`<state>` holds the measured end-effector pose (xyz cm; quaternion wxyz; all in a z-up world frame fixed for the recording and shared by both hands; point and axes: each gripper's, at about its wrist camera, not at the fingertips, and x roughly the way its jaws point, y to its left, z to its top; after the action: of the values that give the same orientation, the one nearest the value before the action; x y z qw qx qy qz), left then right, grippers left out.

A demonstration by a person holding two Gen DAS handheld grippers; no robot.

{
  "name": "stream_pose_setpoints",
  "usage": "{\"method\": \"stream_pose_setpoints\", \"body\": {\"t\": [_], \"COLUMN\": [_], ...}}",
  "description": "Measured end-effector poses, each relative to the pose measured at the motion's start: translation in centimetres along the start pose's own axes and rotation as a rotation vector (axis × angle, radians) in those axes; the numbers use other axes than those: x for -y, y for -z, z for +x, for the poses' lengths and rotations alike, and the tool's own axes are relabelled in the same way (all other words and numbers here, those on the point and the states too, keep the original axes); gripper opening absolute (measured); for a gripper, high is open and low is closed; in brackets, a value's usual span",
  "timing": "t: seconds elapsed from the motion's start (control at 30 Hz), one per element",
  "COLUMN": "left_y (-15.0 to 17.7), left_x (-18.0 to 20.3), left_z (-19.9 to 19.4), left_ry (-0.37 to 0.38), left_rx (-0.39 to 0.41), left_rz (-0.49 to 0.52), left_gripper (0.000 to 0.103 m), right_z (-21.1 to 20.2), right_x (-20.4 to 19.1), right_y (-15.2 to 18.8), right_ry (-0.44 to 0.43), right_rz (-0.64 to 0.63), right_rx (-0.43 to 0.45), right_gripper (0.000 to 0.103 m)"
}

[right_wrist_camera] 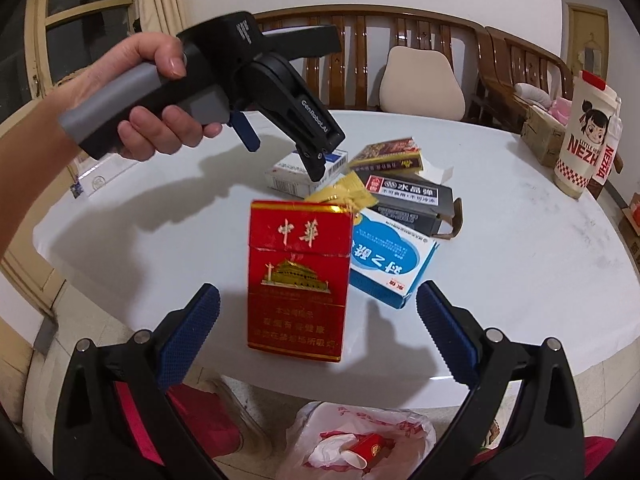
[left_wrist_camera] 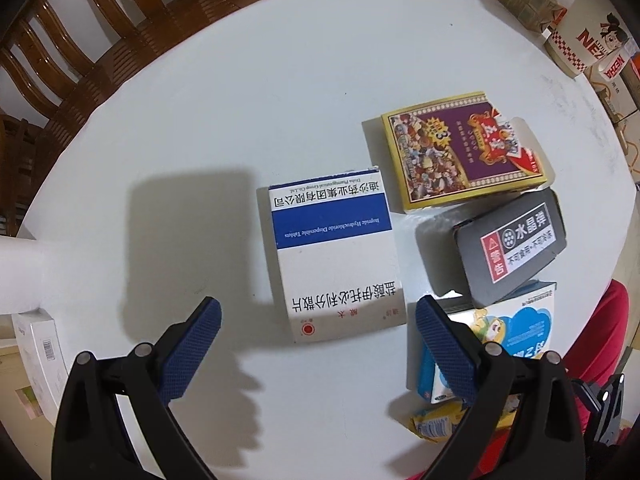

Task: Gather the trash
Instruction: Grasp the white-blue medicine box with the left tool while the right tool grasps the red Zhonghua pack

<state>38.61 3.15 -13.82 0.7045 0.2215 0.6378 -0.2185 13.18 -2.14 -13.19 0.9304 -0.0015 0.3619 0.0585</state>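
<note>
Empty boxes lie on a white round table [left_wrist_camera: 200, 120]. My left gripper [left_wrist_camera: 318, 322] is open just above and short of a white and blue medicine box [left_wrist_camera: 332, 256]. Beside it lie a yellow and purple card box [left_wrist_camera: 460, 148], a grey box [left_wrist_camera: 512, 244] and a blue cartoon box [left_wrist_camera: 516, 332]. In the right wrist view my right gripper [right_wrist_camera: 318, 308] is open, with a red cigarette pack [right_wrist_camera: 298, 280] between its fingers but not touching them. The left gripper [right_wrist_camera: 288, 148] shows there over the white box [right_wrist_camera: 294, 176]. A plastic trash bag [right_wrist_camera: 360, 444] sits below the table edge.
A tall Nezha paper cup [right_wrist_camera: 586, 140] and cardboard boxes [right_wrist_camera: 542, 136] stand at the table's right side. Wooden chairs [right_wrist_camera: 400, 52] with a cream cushion [right_wrist_camera: 420, 84] stand behind the table. A yellow wrapper [right_wrist_camera: 348, 192] lies among the boxes. A white box [left_wrist_camera: 38, 356] sits off the table at left.
</note>
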Motion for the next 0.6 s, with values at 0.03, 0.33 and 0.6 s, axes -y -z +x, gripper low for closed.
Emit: {"method": "stream_pose_setpoints", "body": {"t": [0.03,0.33,0.6], "left_y": [0.0,-1.0,-2.1], "left_x": [0.0,-0.1,0.0], "left_z": [0.1,1.5,2.8], "left_ry": [-0.002,-0.003,-0.028], "left_rx": [-0.003,-0.017,-0.007], "left_rz": [0.003,-0.004,0.006], "left_gripper": [0.095,0.095,0.095], "right_z": [0.3,1.4,2.1], "right_x": [0.0,-0.4,0.0], "right_y": [0.1,0.3,0.1], "right_ry": [0.0,0.023,0.017], "right_rz": [0.001,-0.007,0.021], "right_rx": [0.0,0.02,0.021], "right_gripper": [0.096,0.096,0.09]}}
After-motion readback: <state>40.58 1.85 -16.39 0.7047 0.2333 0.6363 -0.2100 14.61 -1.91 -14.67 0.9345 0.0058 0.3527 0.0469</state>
